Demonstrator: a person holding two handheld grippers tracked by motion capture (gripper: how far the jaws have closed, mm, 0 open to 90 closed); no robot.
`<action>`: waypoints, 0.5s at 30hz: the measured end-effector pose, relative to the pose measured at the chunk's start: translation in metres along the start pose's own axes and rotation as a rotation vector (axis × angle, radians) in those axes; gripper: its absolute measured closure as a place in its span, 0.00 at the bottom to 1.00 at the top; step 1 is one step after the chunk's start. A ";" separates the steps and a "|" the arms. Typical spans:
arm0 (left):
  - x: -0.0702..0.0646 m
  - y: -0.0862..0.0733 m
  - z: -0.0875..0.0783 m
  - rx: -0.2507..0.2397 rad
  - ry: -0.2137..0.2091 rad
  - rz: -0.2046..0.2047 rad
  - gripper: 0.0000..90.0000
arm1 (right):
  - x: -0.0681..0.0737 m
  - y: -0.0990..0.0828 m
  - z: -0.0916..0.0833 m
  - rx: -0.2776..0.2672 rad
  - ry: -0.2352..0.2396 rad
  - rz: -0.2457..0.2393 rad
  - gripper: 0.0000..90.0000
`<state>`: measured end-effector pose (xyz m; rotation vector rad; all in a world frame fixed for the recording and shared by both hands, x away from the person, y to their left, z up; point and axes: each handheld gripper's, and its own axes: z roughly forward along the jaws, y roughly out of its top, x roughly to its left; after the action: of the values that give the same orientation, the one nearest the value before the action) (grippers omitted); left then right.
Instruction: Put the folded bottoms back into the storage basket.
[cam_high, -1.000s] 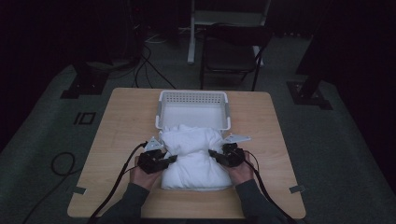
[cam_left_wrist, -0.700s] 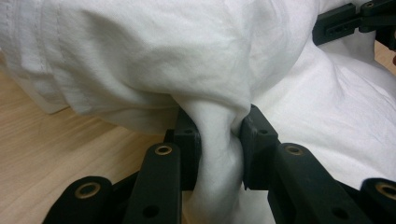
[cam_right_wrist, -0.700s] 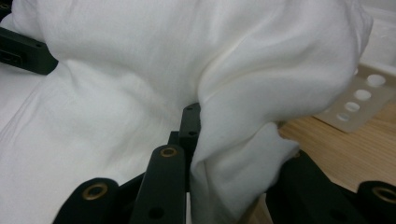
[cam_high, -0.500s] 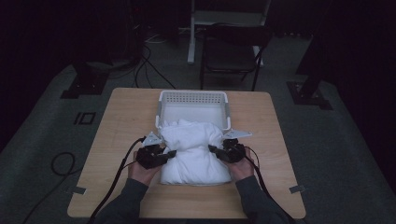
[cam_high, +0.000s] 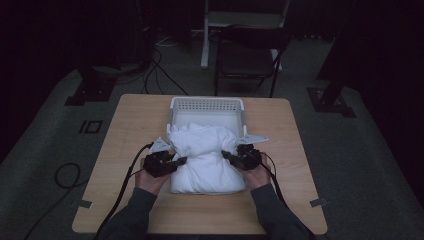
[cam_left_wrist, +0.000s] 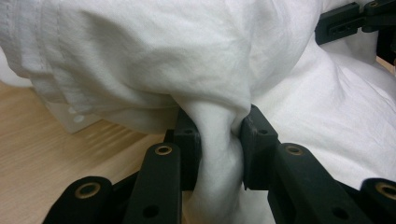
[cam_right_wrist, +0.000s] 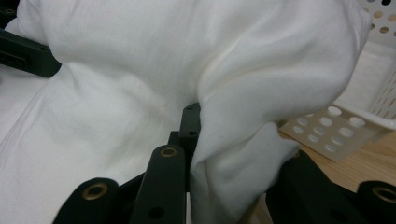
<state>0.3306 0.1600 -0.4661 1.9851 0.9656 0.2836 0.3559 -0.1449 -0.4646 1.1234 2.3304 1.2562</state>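
Note:
A white cloth (cam_high: 206, 157) lies bunched on the wooden table (cam_high: 125, 130), its far part heaped against the white perforated basket (cam_high: 207, 104). My left gripper (cam_high: 182, 160) bites the cloth's left side; in the left gripper view the left gripper (cam_left_wrist: 218, 136) is shut on a twisted fold of cloth (cam_left_wrist: 140, 60). My right gripper (cam_high: 225, 155) holds the cloth's right side. In the right gripper view the right gripper (cam_right_wrist: 233, 140) is shut on a fold of cloth (cam_right_wrist: 116, 112) that drapes over and hides one jaw. The basket (cam_right_wrist: 369, 107) stands just beyond.
A person's hands and dark sleeves come in from the table's near edge, and cables trail off to the floor. Bare wood (cam_high: 295, 140) lies on both sides of the cloth. A dark chair (cam_high: 247, 57) stands behind the table.
Both hands have crept slightly toward the basket, and the cloth's near edge has drawn in with them. Both grips are unchanged.

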 end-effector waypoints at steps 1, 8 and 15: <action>0.000 0.001 -0.001 -0.001 0.001 0.004 0.80 | 0.000 0.001 0.000 -0.003 -0.001 -0.002 0.83; 0.004 0.005 -0.001 -0.011 -0.006 -0.004 0.80 | -0.002 0.007 -0.002 -0.010 -0.005 -0.006 0.83; 0.007 0.013 -0.004 -0.019 -0.002 -0.001 0.80 | -0.002 0.016 -0.003 -0.020 -0.010 -0.016 0.83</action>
<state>0.3399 0.1631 -0.4548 1.9670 0.9589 0.2898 0.3633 -0.1431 -0.4505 1.0999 2.3097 1.2620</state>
